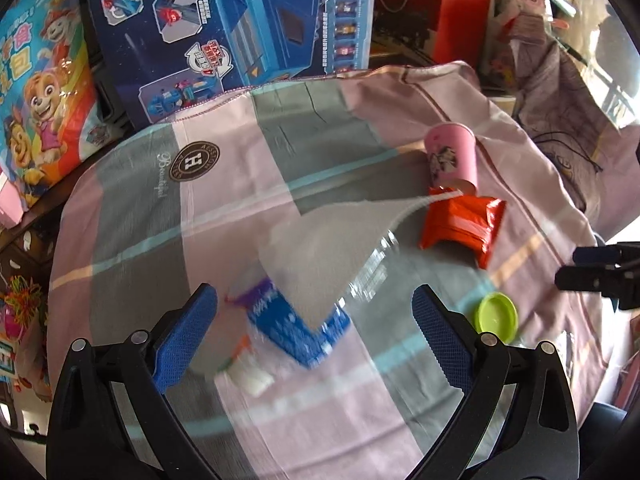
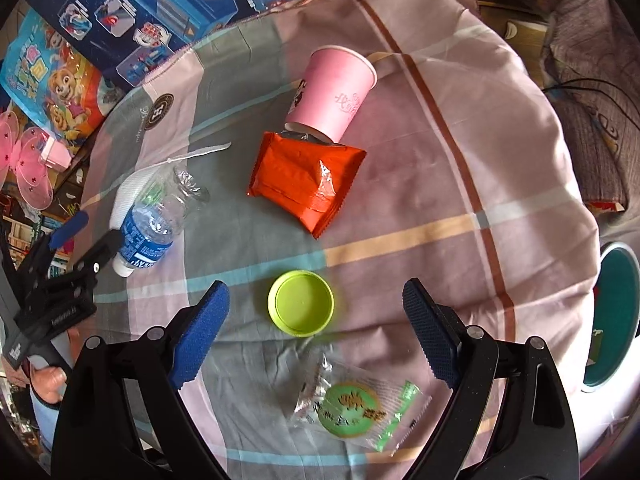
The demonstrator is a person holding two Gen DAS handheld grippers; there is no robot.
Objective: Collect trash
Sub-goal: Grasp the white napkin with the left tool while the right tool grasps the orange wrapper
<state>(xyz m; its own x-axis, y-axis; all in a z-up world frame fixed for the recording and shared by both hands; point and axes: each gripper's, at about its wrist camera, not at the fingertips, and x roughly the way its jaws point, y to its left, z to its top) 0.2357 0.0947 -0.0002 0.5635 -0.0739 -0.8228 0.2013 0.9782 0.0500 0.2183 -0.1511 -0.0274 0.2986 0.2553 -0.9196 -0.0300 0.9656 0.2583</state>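
Trash lies on a plaid cloth (image 2: pixel 440 168). A crushed clear bottle (image 1: pixel 296 328) with a blue label shows blurred between the wide-apart fingers of my left gripper (image 1: pixel 316 332); the pads do not touch it. In the right wrist view the same bottle (image 2: pixel 156 220) lies on a white tissue (image 2: pixel 132 188), with the left gripper (image 2: pixel 96 236) at its cap end. My right gripper (image 2: pixel 316 312) is open above a green lid (image 2: pixel 301 303). A clear wrapper (image 2: pixel 352 400) with green print lies nearer the camera. A tipped pink cup (image 2: pixel 332 92) touches an orange packet (image 2: pixel 308 180).
A white bin with a teal inside (image 2: pixel 612 312) stands past the cloth's right edge. Toy boxes (image 1: pixel 224 20) and a cartoon bag (image 1: pixel 40 92) crowd the far left. Cables and fabric (image 1: pixel 560 100) are piled at the far right. A hand (image 2: pixel 48 384) holds the left gripper.
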